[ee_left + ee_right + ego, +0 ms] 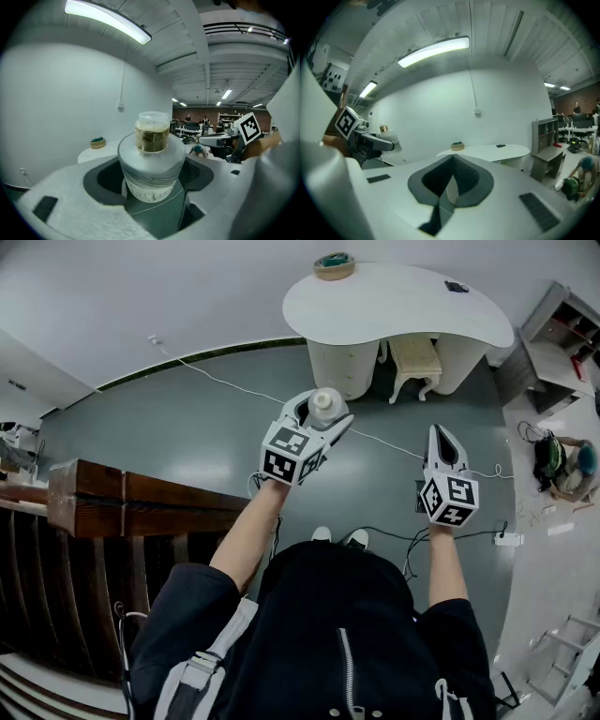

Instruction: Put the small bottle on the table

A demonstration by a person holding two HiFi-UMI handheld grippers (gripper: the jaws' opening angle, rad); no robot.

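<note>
Clamps bottle (151, 159) upright in left claw (319, 424), likely against spilling, well short of table (403, 306); holds right claw (441, 437) pinched together, empty, aside.

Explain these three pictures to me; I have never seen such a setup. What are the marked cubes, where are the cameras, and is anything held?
There is no robot here. A person holds a hand-held gripper in each hand, and the cubes with square markers are parts of those. The head view comes from a camera on the person's head, looking steeply down. The other two views come from cameras riding on each gripper, looking along its jaws. The left hand-held gripper is shut on a small bottle with a white body and a clear top. The right hand-held gripper has its jaws together, with nothing between them. Ahead stands a white curved table bearing a small bowl and a small dark object. The bottle is not yet on it.
</note>
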